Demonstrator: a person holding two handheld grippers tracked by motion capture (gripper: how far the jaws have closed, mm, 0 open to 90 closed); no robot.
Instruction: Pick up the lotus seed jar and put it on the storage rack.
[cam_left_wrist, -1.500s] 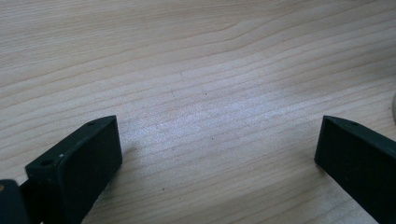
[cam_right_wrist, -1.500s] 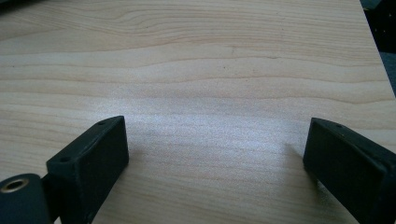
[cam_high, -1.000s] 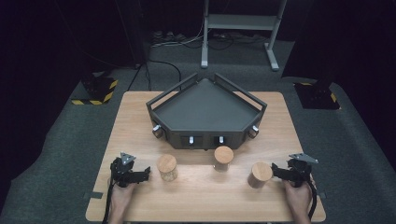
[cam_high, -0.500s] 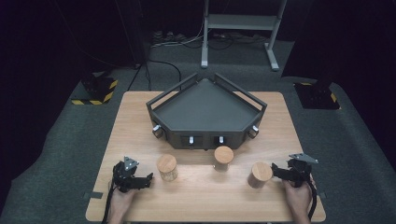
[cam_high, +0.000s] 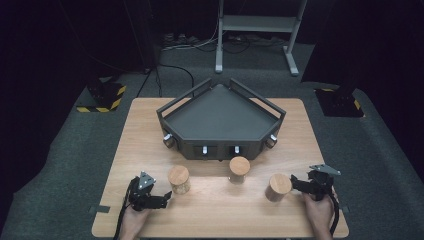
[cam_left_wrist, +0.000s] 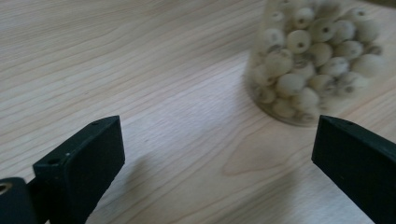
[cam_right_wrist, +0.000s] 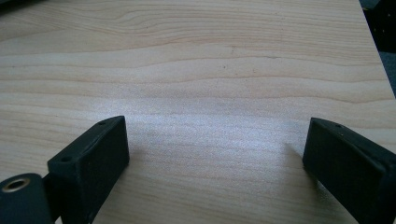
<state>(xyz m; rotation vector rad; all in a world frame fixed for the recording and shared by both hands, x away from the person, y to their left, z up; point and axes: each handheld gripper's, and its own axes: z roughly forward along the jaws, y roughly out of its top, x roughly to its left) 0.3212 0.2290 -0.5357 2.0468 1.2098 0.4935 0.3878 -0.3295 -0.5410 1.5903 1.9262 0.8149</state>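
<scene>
Three clear jars with round wooden lids stand in a row on the wooden table (cam_high: 215, 210): a left jar (cam_high: 178, 179), a middle jar (cam_high: 239, 169) and a right jar (cam_high: 278, 186). The left jar (cam_left_wrist: 313, 60) is packed with pale wooden beads. My left gripper (cam_high: 166, 195) lies low just left of it, open; its jaws have just been closing a little with nothing between them. In the left gripper view the left gripper (cam_left_wrist: 215, 158) has the jar ahead, past the right jaw. My right gripper (cam_high: 295, 182) rests open beside the right jar; the right gripper (cam_right_wrist: 215, 163) frames bare tabletop.
A dark five-sided tray (cam_high: 220, 117) with raised rails and knobs on its front stands at the middle back of the table. Black-and-yellow floor blocks (cam_high: 102, 97) and a metal stand (cam_high: 255, 35) lie beyond the table on grey carpet.
My left gripper has shifted toward the near edge and to the right, closer to the left jar. The right gripper and all three jars have stayed put.
</scene>
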